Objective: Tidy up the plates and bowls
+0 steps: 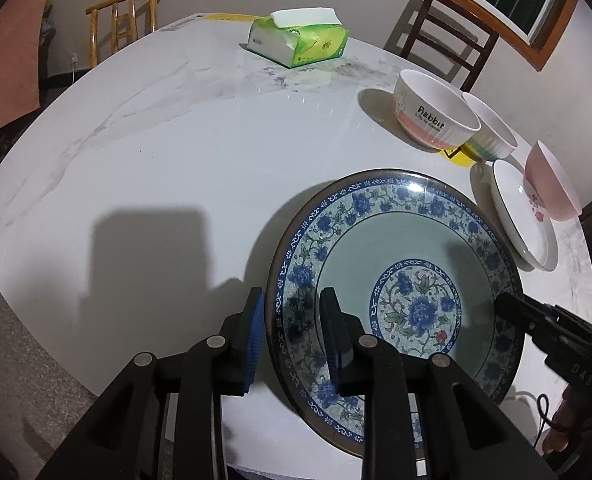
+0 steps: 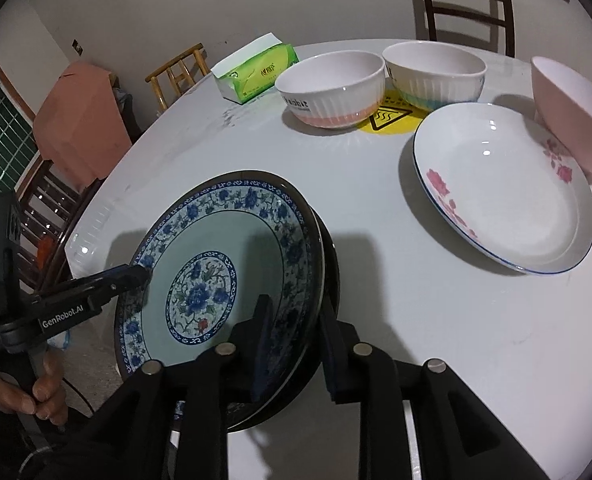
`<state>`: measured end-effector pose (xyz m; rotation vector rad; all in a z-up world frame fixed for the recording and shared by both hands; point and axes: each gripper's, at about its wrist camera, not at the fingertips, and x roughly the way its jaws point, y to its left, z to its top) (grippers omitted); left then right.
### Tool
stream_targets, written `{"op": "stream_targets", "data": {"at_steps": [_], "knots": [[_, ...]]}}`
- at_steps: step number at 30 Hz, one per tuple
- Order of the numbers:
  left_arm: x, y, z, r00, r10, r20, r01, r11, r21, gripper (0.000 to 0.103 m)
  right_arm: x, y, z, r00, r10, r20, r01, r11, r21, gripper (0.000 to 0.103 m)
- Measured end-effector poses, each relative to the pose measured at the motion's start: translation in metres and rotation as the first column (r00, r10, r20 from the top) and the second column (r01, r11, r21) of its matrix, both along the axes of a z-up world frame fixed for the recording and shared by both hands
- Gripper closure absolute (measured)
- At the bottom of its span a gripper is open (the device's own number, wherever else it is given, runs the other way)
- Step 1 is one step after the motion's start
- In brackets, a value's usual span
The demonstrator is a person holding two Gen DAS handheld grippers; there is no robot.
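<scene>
My left tool [image 1: 291, 336] straddles the near-left rim of the blue floral plate [image 1: 396, 256], low in the left wrist view. One blue pad sits outside the rim, the other over the patterned band inside. The jaws stand slightly apart, with a gap visible between the outer pad and the rim edge; I cannot tell whether the inner pad touches. No firm grip is evident.

My right tool [image 2: 296, 344] straddles the opposite rim of the same plate [image 2: 215, 248], bottom centre of the right wrist view. A second dark rim shows beneath this plate, so it lies on another plate of like size. Jaws are narrowly parted, with the rim between them; the pads do not appear to press it.

The plate lies on the white marbled surface [image 1: 155, 152], lower right in the left view.

Other ware, right wrist view: a white plate with pink flowers [image 2: 504, 192] at centre right, well apart from the blue plate. A pink bowl [image 2: 572, 116] rests against its far right edge. Two ribbed white bowls stand side by side at top centre: one with a pink band [image 2: 332, 88], one with a teal band [image 2: 436, 76]. A yellow warning sticker [image 2: 392, 120] lies just in front of them.

A green tissue pack [image 2: 255, 72] sits at upper left of the bowls.
</scene>
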<state>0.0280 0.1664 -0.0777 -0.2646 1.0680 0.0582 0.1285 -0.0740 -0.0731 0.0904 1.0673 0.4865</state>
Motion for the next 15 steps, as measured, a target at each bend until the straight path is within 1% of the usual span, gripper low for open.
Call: {"op": "stream_targets", "data": {"at_steps": [1,6,8,9,11,14,15], "knots": [[0.0,0.0,0.0,1.0,0.0,0.0,0.0,1.0,-0.004,0.08,-0.001,0.002,0.001,1.0,0.005,0.007,-0.005,1.0,-0.013,0.076],[0.0,0.0,0.0,1.0,0.004,0.002,-0.004,1.0,0.0,0.08,-0.008,0.014,0.004,0.998,0.05,0.045,-0.046,0.996,-0.083,0.065],[0.0,-0.001,0.0,1.0,0.006,0.002,-0.006,1.0,0.009,0.079,-0.01,0.018,0.004,0.996,0.061,0.058,-0.054,0.992,-0.111,0.064],[0.0,-0.002,0.001,1.0,0.007,0.006,-0.007,1.0,0.017,0.075,-0.011,0.019,0.004,0.996,0.064,0.062,-0.056,0.991,-0.123,0.064],[-0.001,-0.003,0.004,1.0,0.008,0.019,-0.008,1.0,0.027,0.071,-0.012,0.021,0.005,0.995,0.071,0.068,-0.061,0.988,-0.145,0.064],[-0.001,-0.006,0.008,0.999,0.012,0.038,-0.013,0.999,0.05,0.062,-0.012,0.021,0.005,0.994,0.075,0.073,-0.063,0.986,-0.156,0.064],[-0.001,-0.006,0.01,0.999,0.015,0.044,-0.017,0.998,0.058,0.061,-0.012,0.021,0.006,0.994,0.075,0.074,-0.063,0.985,-0.16,0.064]]}}
